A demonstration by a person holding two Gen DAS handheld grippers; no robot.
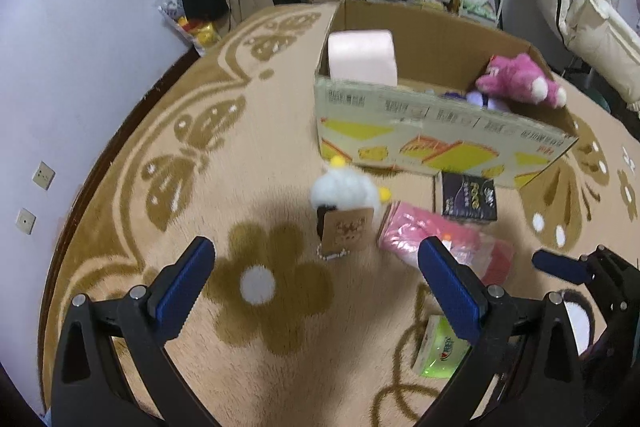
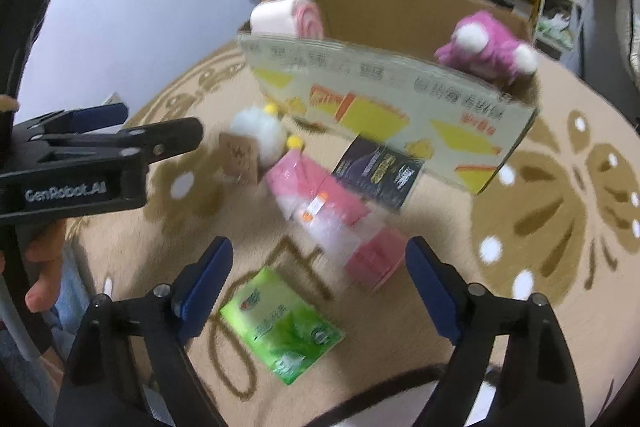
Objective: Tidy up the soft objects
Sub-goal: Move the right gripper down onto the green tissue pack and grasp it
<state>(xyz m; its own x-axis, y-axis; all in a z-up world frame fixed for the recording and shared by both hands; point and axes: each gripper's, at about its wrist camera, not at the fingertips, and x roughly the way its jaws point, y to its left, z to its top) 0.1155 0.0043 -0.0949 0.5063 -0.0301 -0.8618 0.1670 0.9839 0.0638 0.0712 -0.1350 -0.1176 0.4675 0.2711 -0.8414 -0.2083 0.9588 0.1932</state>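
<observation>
right gripper (image 2: 318, 281) wide open, empty; pink packet (image 2: 332, 223) just ahead, long axis slanting between jaws.

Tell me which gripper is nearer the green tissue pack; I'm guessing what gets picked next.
Right. The right gripper hangs open just above the green tissue pack, which lies almost between its fingers. The left gripper is off to the side, over the carpet's flower pattern.

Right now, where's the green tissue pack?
In the right wrist view the green tissue pack lies flat on the rug, low and left of centre, just in front of the pink package and apart from the cardboard box.
</observation>
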